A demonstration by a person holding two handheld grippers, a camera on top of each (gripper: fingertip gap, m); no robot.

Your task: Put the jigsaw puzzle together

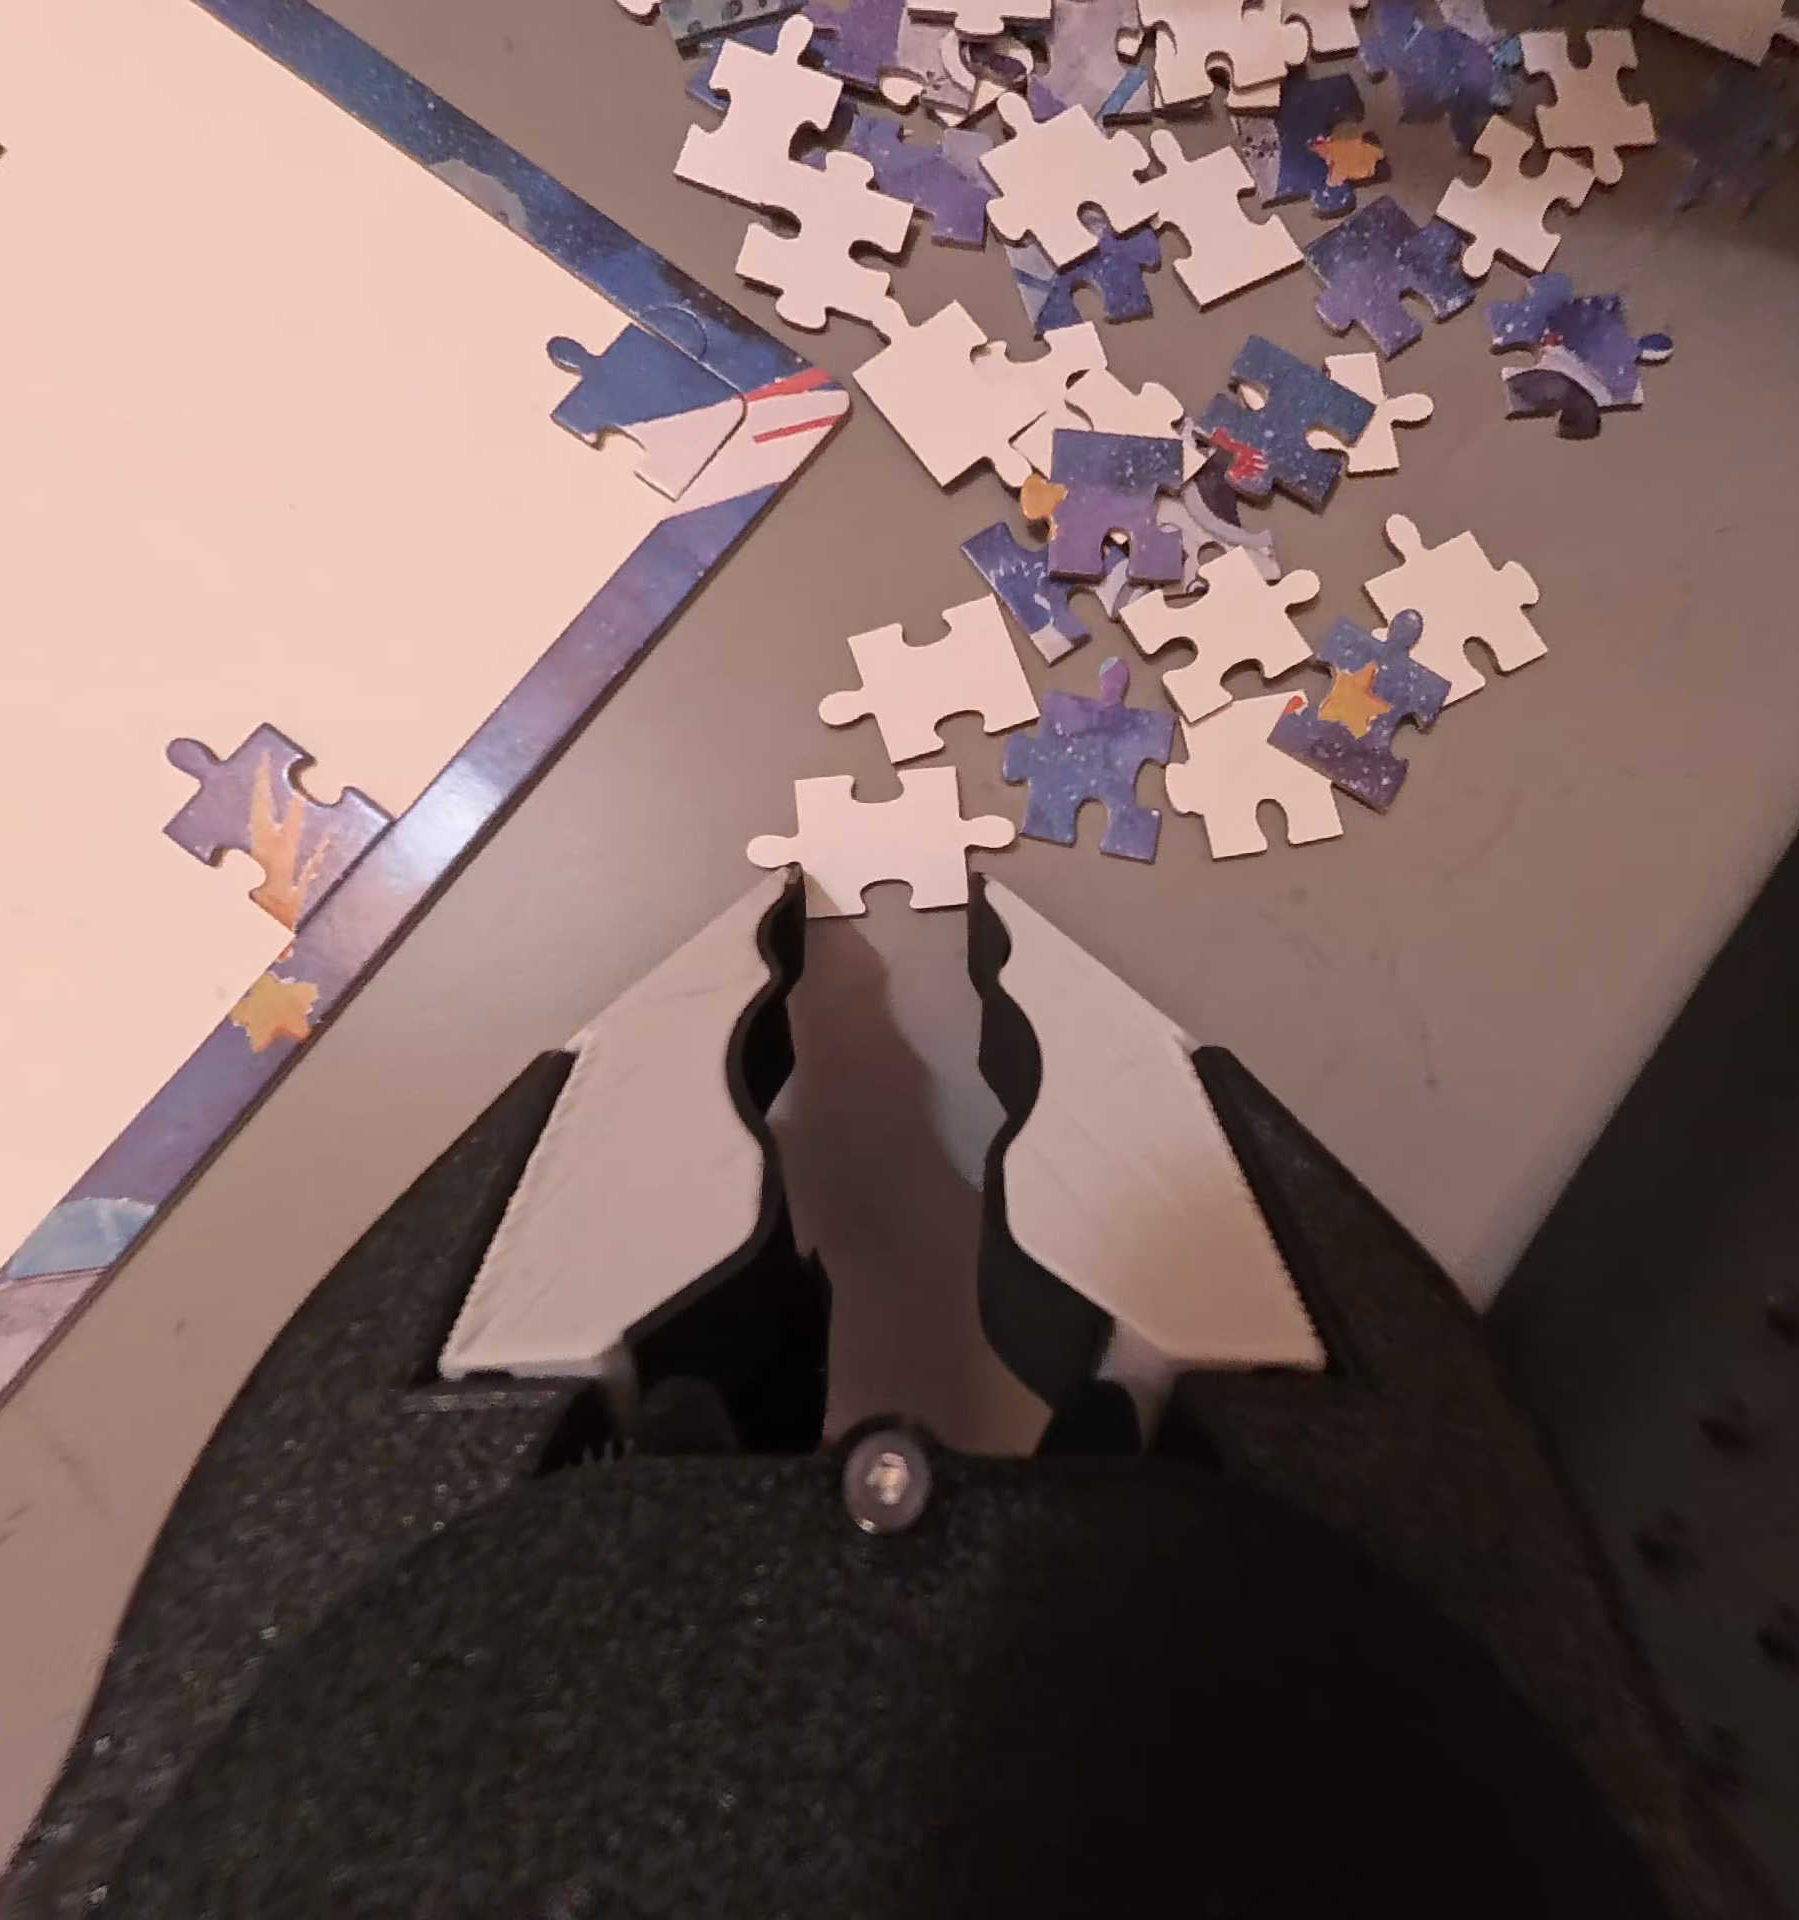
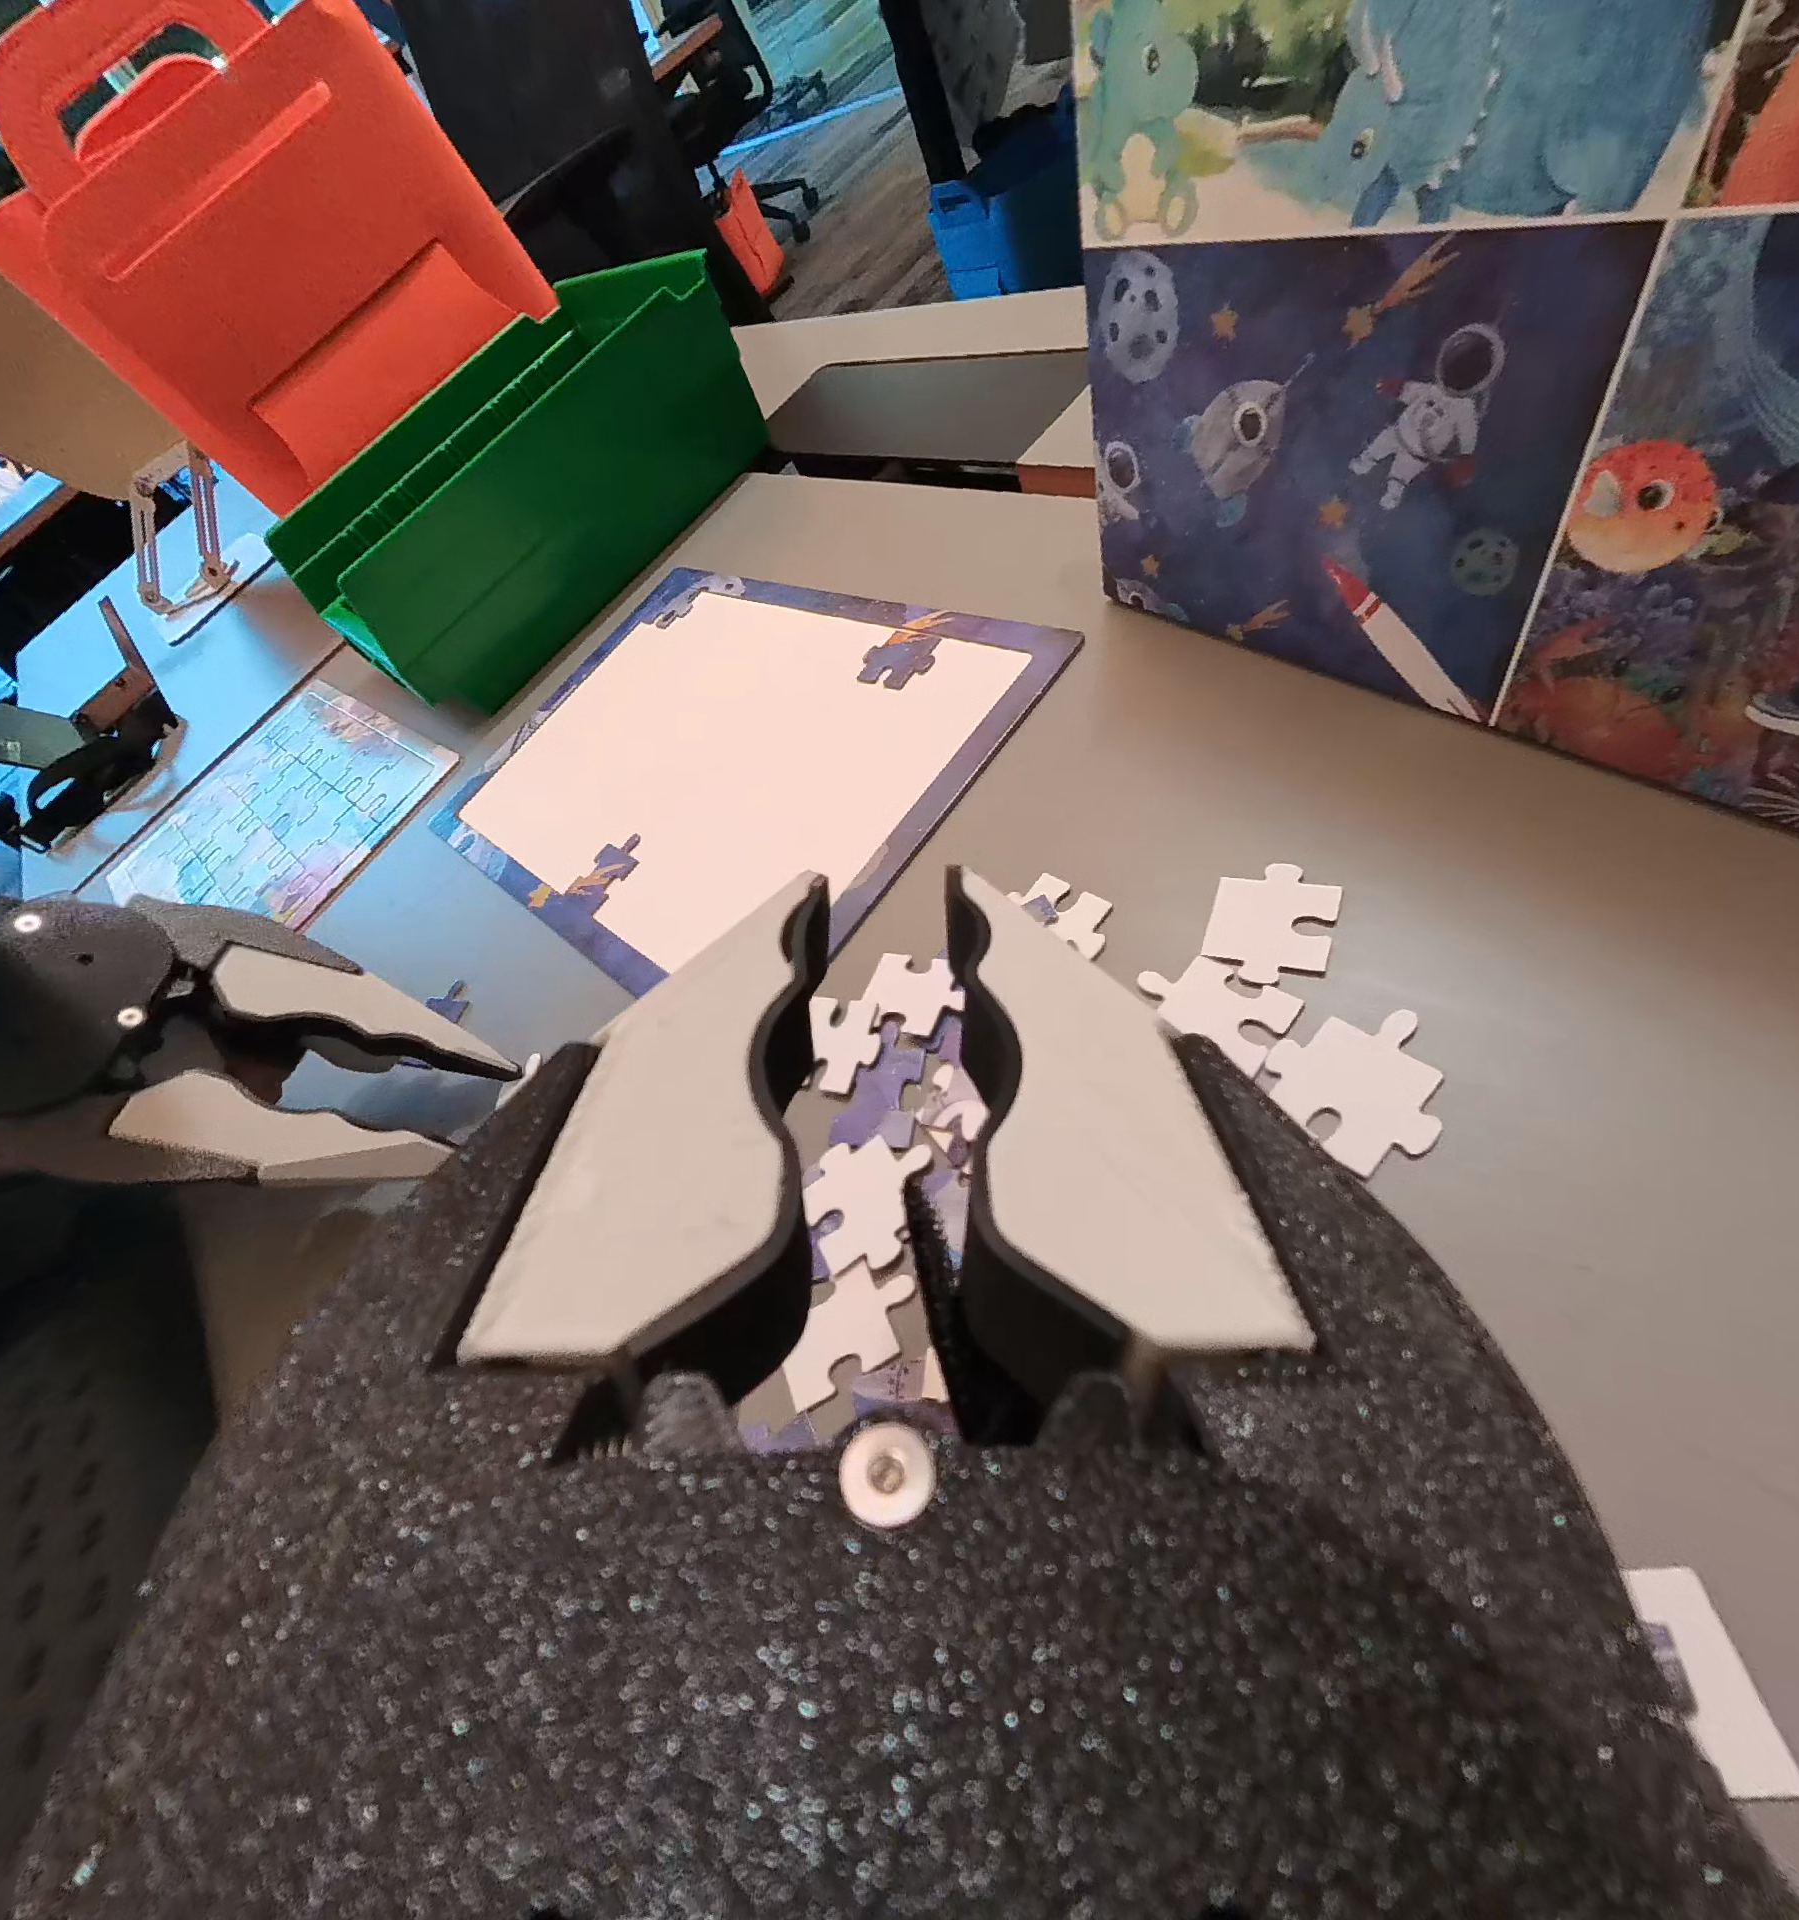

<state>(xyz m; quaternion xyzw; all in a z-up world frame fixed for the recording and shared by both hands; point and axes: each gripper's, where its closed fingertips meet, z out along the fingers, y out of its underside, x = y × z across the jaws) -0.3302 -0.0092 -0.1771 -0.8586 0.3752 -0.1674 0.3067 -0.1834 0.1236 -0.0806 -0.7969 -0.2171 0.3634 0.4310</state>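
Crowding the puzzle tray (image 2: 1051,649), green bin (image 2: 521,520), picture box (image 2: 1394,499)

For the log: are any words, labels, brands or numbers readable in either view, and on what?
None readable.
The puzzle box shows only pictures.
The puzzle frame and loose pieces show artwork or blank backs.
The white card looks blank.

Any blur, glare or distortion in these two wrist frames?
Left wrist view: sharp on the loose pieces, warm blown-out cast on the puzzle tray, soft at the bottom. Right wrist view: wide-angle bending of the picture box, slight blur at edges, left hand-held gripper crisp.
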